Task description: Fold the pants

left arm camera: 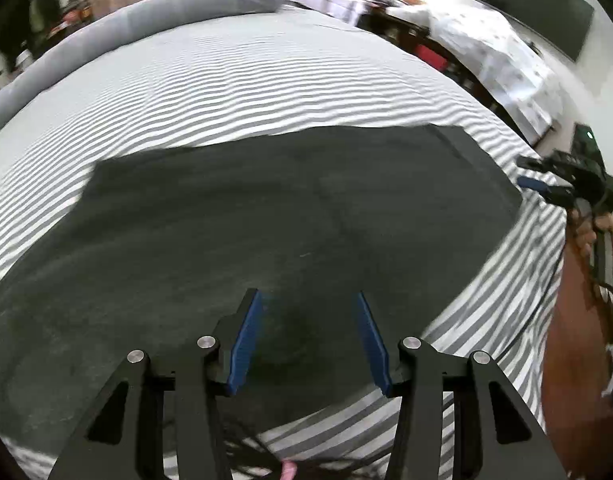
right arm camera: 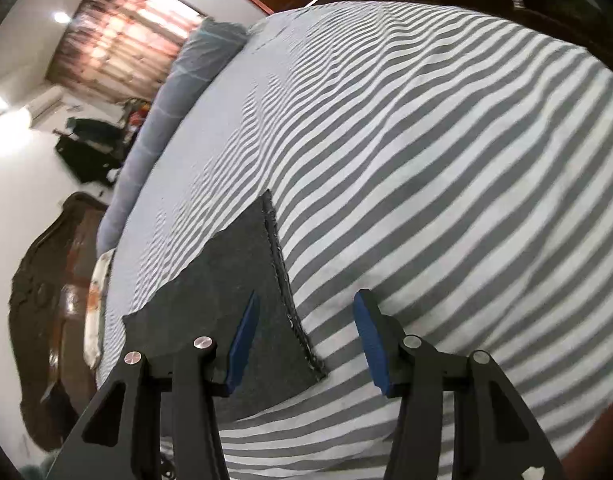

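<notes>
The left gripper [left arm camera: 308, 300] is seen nearest in its own view, its two blue-padded fingers [left arm camera: 246, 340] held apart with nothing between them — released, poised above the dark pants [left arm camera: 266, 216]. The pants are spread flat across the striped bedsheet [left arm camera: 266, 80], filling the lower and middle part of that view; one straight edge of the cloth runs across the middle, and a hemmed end lies toward the right. A bit of striped sheet is visible just below the fingers, at the near edge of the bed.

Toward the right edge of the same view, the right gripper [left arm camera: 534, 172] is seen beside the hemmed end of the pants, gripped by a hand [left arm camera: 602, 232]. In its own view the right gripper [right arm camera: 306, 300] is likewise released: the pads are apart and empty, with the stitched hem of the pants [right arm camera: 234, 280] lying beneath, between the left pad and the bare sheet [right arm camera: 446, 160]. Whether the fingertips touch the cloth cannot be told.

Farther off, a long grey pillow [left arm camera: 146, 16] lies along the far edge of the bed. Beyond it, a curtained window [right arm camera: 122, 36] is seen — brightly lit — and a dark wooden bed frame [right arm camera: 46, 280] curves along one side.
</notes>
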